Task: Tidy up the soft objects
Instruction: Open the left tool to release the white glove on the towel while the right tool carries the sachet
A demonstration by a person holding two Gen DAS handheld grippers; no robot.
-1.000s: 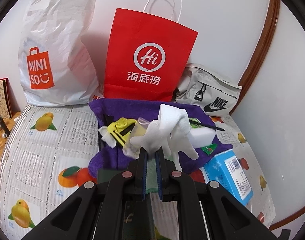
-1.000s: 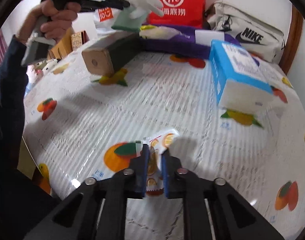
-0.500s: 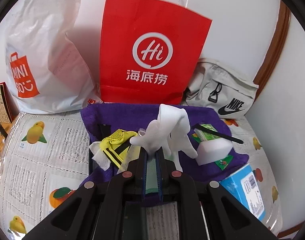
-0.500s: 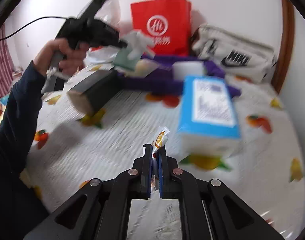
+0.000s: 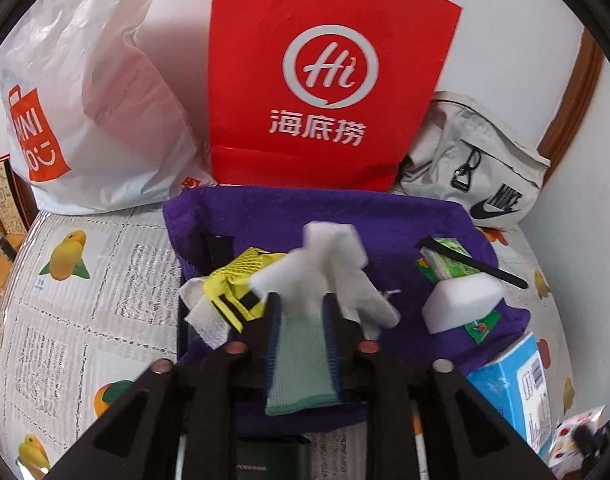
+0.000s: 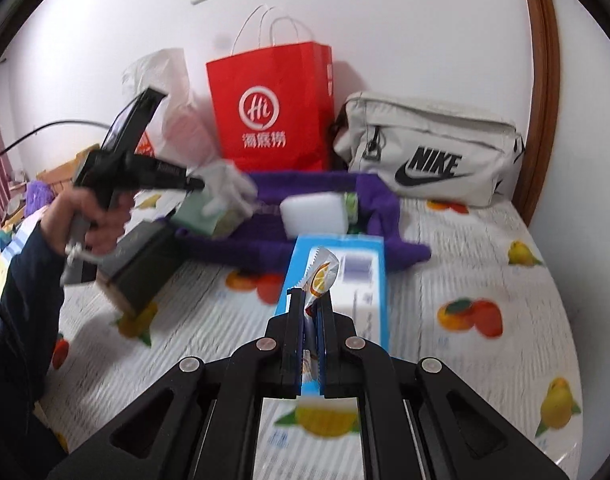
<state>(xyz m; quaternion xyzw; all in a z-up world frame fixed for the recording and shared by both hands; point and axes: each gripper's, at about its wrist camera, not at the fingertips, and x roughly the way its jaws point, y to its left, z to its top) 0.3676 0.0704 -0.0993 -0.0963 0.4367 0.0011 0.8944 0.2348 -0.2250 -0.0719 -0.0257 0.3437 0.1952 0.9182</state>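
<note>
Glove let go over the purple cloth

The left gripper (image 5: 301, 320), jaws just parting, loosely straddled the white glove (image 5: 325, 264) above the purple towel (image 5: 385, 216); the right gripper (image 6: 308, 320) stayed clenched on a snack sachet (image 6: 321, 276).

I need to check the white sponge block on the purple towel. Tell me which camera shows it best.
The left wrist view. It looks down on the white sponge block lying on the purple towel, sharp, with top and sides visible. The right wrist view shows the block only from its front, farther off and blurred, partly behind the blue box.
</note>
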